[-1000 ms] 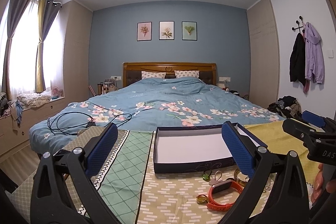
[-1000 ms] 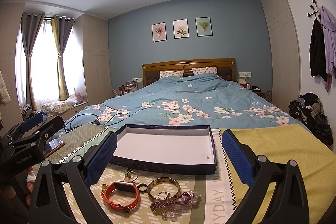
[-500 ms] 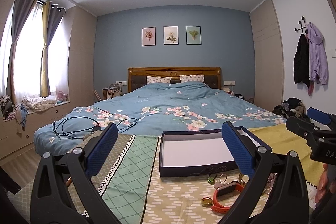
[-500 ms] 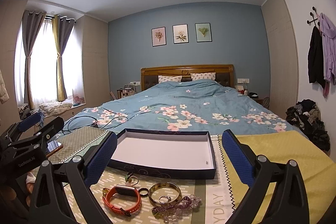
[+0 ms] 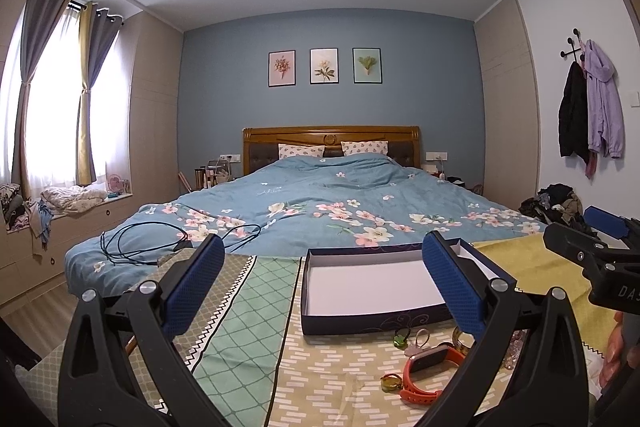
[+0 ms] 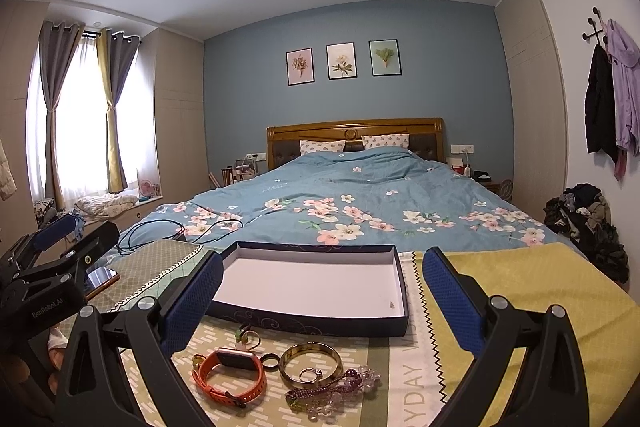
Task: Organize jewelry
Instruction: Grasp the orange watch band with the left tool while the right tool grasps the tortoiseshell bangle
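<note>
A dark blue shallow box (image 6: 320, 322) with a white inside lies open on the patterned cloth; it also shows in the left wrist view (image 5: 360, 319). A tiny item (image 6: 391, 304) lies in its near right corner. In front of it lie an orange watch band (image 6: 230, 377), a gold bangle (image 6: 310, 367), a small ring (image 6: 310, 374), a black ring (image 6: 271, 361), a green charm (image 6: 244, 335) and beaded bracelets (image 6: 336, 393). The band shows in the left wrist view (image 5: 428, 373). My left gripper (image 5: 320, 287) and right gripper (image 6: 322, 291) are open and empty above the cloth.
A phone (image 6: 100, 277) lies at the left on the cloth. A yellow cloth (image 6: 520, 291) covers the right. The bed with a black cable (image 5: 152, 243) lies behind. Clothes are piled on the floor at the right (image 6: 588, 223).
Both cameras have tilted up a little, so the box and jewelry sit lower in view. Both grippers stay open.
</note>
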`<state>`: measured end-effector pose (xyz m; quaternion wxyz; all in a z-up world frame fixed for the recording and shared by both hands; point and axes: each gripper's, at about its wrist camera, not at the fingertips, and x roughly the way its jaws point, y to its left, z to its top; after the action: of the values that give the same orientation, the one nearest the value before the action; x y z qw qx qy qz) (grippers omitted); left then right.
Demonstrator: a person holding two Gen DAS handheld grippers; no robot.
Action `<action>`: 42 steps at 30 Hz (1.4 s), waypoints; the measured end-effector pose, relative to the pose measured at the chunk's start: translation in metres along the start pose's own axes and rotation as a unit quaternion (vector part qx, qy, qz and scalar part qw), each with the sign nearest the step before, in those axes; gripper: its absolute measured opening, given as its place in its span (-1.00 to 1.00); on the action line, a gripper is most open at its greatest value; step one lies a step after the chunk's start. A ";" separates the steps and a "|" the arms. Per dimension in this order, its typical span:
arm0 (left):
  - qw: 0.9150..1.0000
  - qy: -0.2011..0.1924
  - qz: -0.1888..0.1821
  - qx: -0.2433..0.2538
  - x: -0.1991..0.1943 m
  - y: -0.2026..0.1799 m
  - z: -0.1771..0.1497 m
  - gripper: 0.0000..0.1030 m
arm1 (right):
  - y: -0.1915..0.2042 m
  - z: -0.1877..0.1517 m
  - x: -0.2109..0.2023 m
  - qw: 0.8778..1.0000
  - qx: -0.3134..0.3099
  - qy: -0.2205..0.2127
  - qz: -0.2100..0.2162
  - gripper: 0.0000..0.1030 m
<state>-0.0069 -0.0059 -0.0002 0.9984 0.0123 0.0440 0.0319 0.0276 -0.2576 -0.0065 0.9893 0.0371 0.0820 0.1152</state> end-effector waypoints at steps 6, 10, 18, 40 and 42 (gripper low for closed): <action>1.000 0.007 -0.004 -0.002 0.004 0.002 0.000 0.89 | -0.004 0.000 0.004 1.000 -0.002 0.009 -0.004 0.87; 1.000 0.018 -0.010 -0.003 0.009 0.005 -0.001 0.89 | -0.010 0.000 0.011 1.000 -0.002 0.027 -0.008 0.87; 0.990 0.127 -0.057 0.017 0.049 -0.004 -0.017 0.89 | -0.035 -0.013 0.048 0.988 -0.011 0.154 0.002 0.84; 0.923 0.328 -0.193 0.052 0.110 -0.045 -0.083 0.11 | -0.031 -0.052 0.126 0.936 -0.026 0.335 0.106 -0.28; 0.917 0.343 -0.200 0.046 0.114 -0.042 -0.088 -0.03 | -0.033 -0.055 0.134 0.931 -0.020 0.347 0.109 -0.38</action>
<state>0.1008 -0.0386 -0.0986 0.9059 0.0379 0.3866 -0.1687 0.1539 -0.2556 -0.0838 0.8811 -0.0161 0.4130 0.2300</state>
